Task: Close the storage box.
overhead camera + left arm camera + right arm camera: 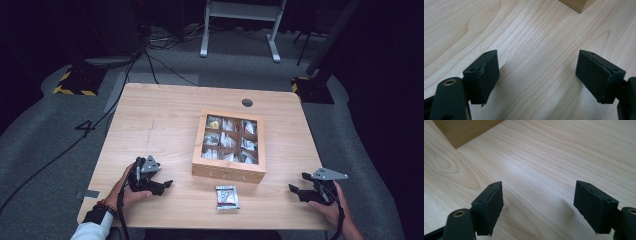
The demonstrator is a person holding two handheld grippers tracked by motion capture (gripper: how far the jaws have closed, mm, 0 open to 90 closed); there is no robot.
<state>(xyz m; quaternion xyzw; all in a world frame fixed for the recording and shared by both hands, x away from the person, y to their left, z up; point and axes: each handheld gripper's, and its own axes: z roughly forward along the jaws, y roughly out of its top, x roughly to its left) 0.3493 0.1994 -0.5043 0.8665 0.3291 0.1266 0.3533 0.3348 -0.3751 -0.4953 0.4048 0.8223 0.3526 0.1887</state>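
Silver foil sachet flat on pale wooden table; my left gripper and right gripper gape empty. Risk: jaws skid over it.

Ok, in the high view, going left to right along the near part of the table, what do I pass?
Left gripper → sachet lying flat in front of the wooden box → right gripper.

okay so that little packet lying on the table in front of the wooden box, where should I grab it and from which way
The packet lies flat on the table, apart from the box, so a pinch across its thin short edge probably suits best. Come in low from the right with the open right gripper, jaws above and below that edge.
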